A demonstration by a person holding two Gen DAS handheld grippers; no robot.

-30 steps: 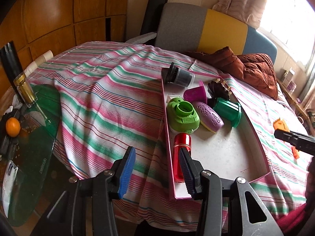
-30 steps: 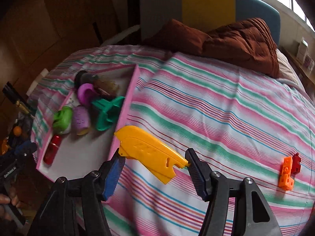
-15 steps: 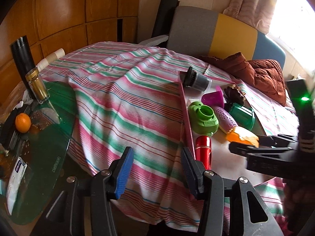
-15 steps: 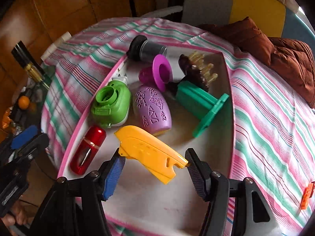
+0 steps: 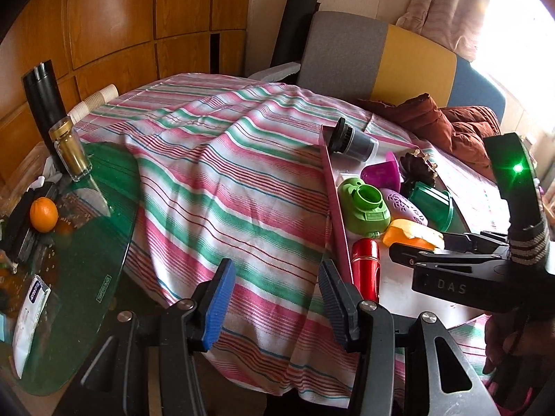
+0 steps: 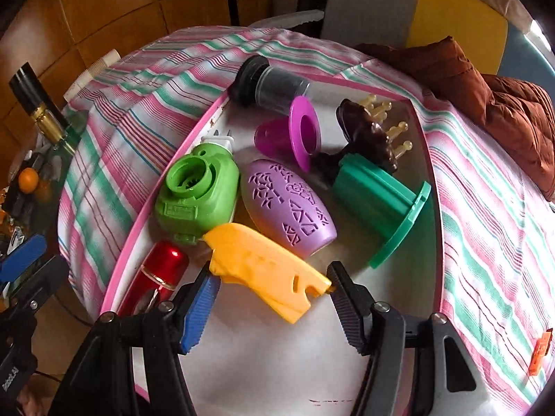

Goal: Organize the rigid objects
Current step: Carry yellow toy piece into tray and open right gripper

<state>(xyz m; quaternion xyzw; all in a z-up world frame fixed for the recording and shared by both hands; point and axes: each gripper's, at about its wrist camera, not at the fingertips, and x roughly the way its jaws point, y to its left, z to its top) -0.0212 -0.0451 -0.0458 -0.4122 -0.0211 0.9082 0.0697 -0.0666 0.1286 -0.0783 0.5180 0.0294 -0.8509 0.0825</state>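
Left wrist view: left hand-held gripper (image 5: 274,294) spread wide, empty, over the striped bedspread (image 5: 225,187) beside the pink tray (image 5: 334,208).

Right wrist view: right hand-held gripper (image 6: 270,293) clamps the yellow plastic piece (image 6: 267,270) between its pads, above the tray floor, near the red cylinder (image 6: 156,274) and purple egg-shaped case (image 6: 288,208).

Striped pink-green bedspread (image 5: 222,173) over the bed, brown quilted jacket (image 5: 451,128) near the grey-yellow-blue headboard (image 5: 381,59), green glass table (image 5: 79,242) carrying an orange (image 5: 43,214), gold-capped jar (image 5: 71,152), black flask (image 5: 43,97), wooden wall panels (image 5: 138,17)
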